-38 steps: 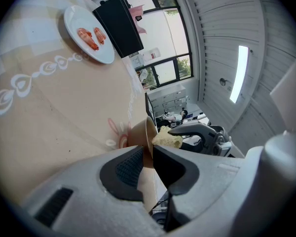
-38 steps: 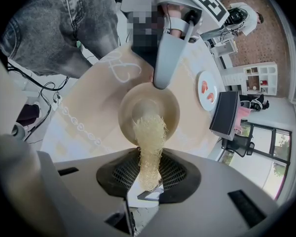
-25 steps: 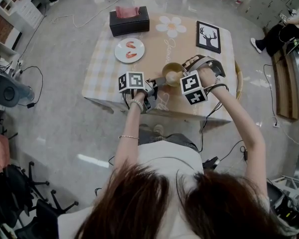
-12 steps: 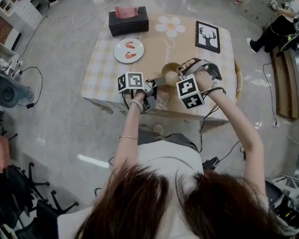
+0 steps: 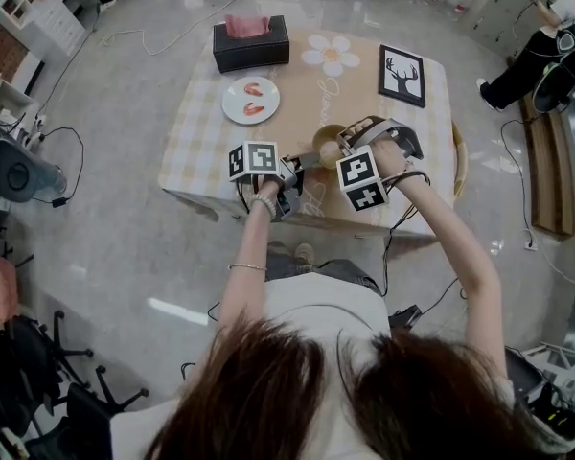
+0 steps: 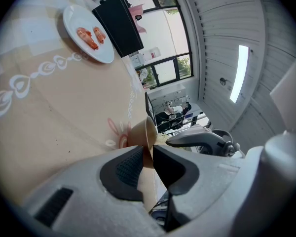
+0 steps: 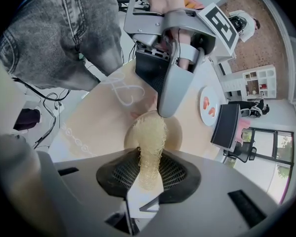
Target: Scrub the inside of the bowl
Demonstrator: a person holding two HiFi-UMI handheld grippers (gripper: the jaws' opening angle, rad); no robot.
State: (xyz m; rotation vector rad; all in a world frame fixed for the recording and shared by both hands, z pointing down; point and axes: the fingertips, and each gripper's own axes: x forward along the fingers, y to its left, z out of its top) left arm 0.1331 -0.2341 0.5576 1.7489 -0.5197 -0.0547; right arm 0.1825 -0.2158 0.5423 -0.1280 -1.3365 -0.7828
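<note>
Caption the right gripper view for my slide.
Right gripper holds a fibrous scrubber inside the bowl gripped by the left gripper.

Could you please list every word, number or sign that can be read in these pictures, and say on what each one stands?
No text can be read with certainty.
cursive writing on the tablecloth, below the printed flower: too small to read.
framed deer picture: no legible caption.
marker cubes: black-and-white patterns, no letters.

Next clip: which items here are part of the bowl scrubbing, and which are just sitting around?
In use: bowl, loofah scrubber, left gripper on the bowl's rim, right gripper holding the scrubber.
Lying about: plate of shrimp, tissue box, framed deer picture.
</note>
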